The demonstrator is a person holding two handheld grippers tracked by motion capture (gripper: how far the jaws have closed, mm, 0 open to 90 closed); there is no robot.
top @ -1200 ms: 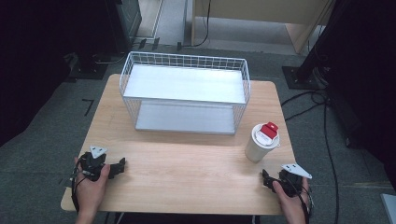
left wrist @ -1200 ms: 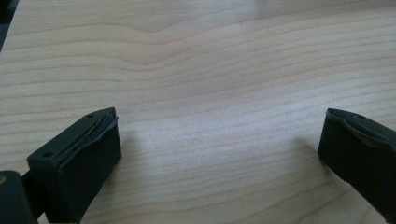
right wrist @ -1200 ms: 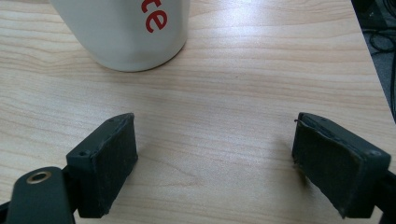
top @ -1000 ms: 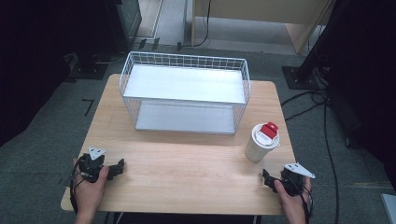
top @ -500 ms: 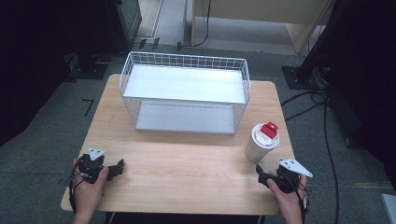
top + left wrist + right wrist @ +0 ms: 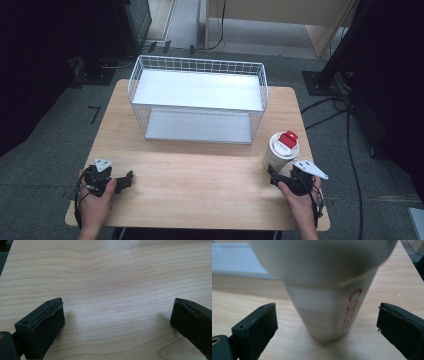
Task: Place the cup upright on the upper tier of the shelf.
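Observation:
A white paper cup (image 6: 278, 151) with a red-and-white lid stands upright at the right side of the wooden table (image 6: 200, 170). My right gripper (image 6: 272, 179) sits just in front of it, open. In the right gripper view the cup (image 6: 329, 307), with red lettering on its side, rises close ahead between the wide-apart jaws, touching neither. My left gripper (image 6: 127, 180) rests near the table's front left, open. In the left gripper view my left gripper (image 6: 117, 322) has bare wood between its fingers.
A white wire basket (image 6: 197, 100) with a pale flat bottom stands at the back middle of the table. Dark floor, cables and stand bases surround the table. The table's front edge lies just under both hands.
My right gripper has moved left and forward, closing in on the cup from the front. The left gripper has barely shifted.

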